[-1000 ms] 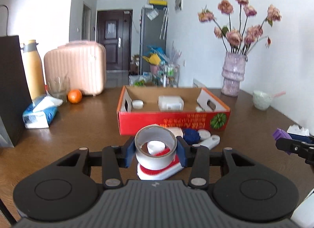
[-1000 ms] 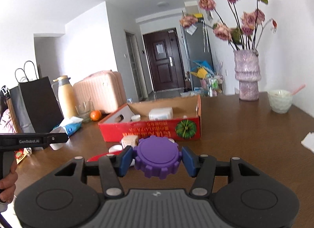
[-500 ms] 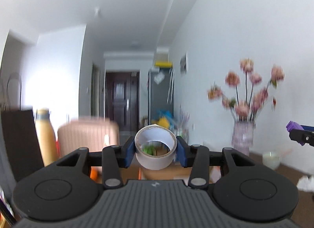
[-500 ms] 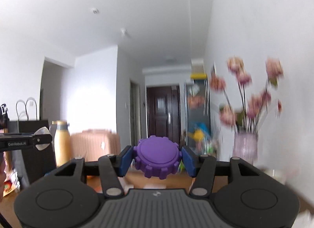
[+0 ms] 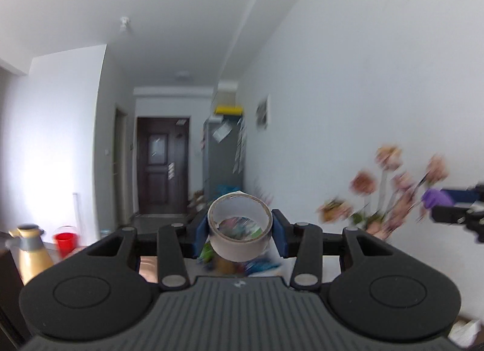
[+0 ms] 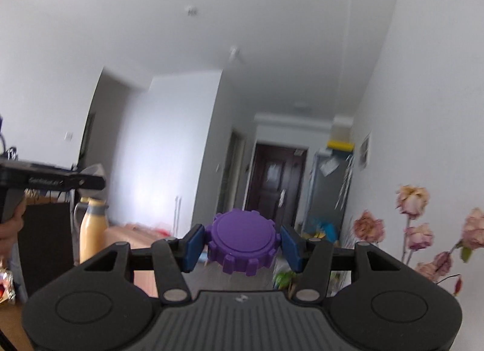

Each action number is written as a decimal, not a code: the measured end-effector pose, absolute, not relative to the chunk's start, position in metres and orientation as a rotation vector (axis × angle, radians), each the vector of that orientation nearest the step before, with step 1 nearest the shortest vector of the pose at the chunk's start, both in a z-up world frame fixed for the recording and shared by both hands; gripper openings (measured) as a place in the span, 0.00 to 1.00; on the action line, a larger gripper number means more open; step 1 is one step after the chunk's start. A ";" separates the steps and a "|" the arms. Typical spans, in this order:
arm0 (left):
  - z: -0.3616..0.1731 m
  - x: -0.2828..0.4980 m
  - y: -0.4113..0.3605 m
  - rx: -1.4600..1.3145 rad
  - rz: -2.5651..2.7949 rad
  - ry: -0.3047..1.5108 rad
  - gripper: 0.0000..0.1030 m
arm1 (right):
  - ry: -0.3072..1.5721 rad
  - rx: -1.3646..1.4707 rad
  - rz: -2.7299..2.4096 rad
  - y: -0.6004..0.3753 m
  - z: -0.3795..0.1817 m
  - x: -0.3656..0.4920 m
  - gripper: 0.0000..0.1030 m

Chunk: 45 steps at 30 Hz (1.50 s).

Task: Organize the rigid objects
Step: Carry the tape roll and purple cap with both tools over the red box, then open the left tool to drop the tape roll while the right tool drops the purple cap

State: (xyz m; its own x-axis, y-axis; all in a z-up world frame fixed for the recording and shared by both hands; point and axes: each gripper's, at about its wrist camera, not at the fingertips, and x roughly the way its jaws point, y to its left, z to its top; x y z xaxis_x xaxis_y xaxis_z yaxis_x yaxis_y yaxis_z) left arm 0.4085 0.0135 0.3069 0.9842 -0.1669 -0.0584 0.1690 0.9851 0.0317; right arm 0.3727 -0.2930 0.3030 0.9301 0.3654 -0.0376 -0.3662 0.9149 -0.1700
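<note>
1. On the side of the left hand-held gripper, as seen from the right wrist view, a line of pale lettering runs along the black body – too blurred to read. No other writing is legible.
2. Room: white ceiling and walls, a corridor ending at a dark wooden door (image 5: 163, 166), a grey cabinet (image 5: 222, 154) beside it with a yellow item on top. Dried pink flowers (image 6: 420, 230) stand at the right wall, blurred in the left wrist view.
3. Surface: only a strip of brown counter (image 6: 12, 323) shows at the lower left of the right wrist view, carrying a yellow flask (image 6: 92, 230) and a dark bag (image 6: 48, 245).
4. Left hand-held gripper (image 5: 240, 228): blue pads clamped on a tape roll (image 5: 240, 230) – grey-white, cardboard core, its opening facing the camera, held clear of the counter.
5. Right hand-held gripper (image 6: 242, 243): pads pressed on both sides of a purple gear-edged lid (image 6: 243, 242), flat face toward the camera, held in the air.
</note>
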 end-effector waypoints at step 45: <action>-0.010 0.725 -0.061 0.124 -0.208 1.017 0.61 | 0.945 -0.277 0.328 -0.243 0.004 0.709 0.60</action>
State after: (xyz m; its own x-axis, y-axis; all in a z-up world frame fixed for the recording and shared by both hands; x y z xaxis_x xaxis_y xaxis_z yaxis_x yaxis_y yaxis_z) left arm 0.7253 -0.0605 -0.0104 0.5083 -0.1147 -0.8535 0.2296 0.9733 0.0059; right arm 0.7094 -0.2433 0.0040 0.5425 0.1531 -0.8260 -0.3919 0.9158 -0.0877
